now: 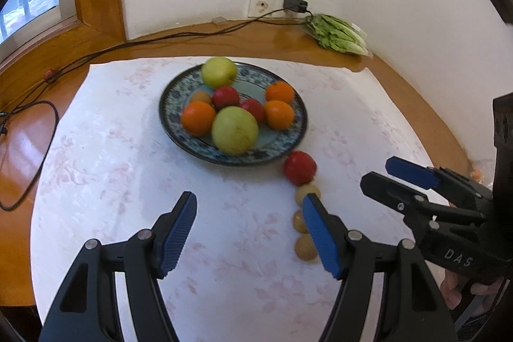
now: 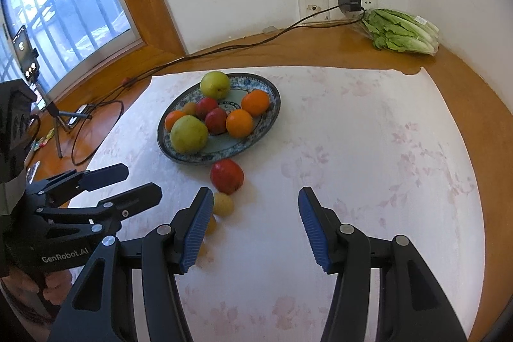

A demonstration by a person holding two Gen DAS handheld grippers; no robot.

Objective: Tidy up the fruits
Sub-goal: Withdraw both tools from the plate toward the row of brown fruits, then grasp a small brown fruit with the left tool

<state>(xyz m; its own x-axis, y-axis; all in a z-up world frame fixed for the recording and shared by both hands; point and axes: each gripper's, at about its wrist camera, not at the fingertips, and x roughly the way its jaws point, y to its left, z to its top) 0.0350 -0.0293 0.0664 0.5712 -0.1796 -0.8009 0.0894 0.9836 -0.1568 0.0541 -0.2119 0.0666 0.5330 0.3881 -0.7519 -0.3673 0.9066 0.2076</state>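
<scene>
A blue patterned plate (image 1: 293,137) (image 2: 271,114) on the white cloth holds two green apples, three oranges, two red fruits and a small brown one. Off the plate, a red apple (image 1: 299,167) (image 2: 227,176) leads a row of three small tan fruits (image 1: 307,193) (image 2: 223,204) running toward me. My left gripper (image 1: 250,207) hangs open over bare cloth, its right finger in front of the row. My right gripper (image 2: 256,201) (image 1: 375,173) is open too, just right of the row, with nothing between its fingers. The left gripper (image 2: 142,181) shows at the left of the right wrist view.
A bag of lettuce (image 1: 336,36) (image 2: 400,32) lies at the back right by a wall socket with a charger (image 2: 349,4). A black cable (image 1: 179,36) trails across the wooden table (image 1: 29,130) to the left. A phone on a tripod (image 2: 30,60) stands by the window.
</scene>
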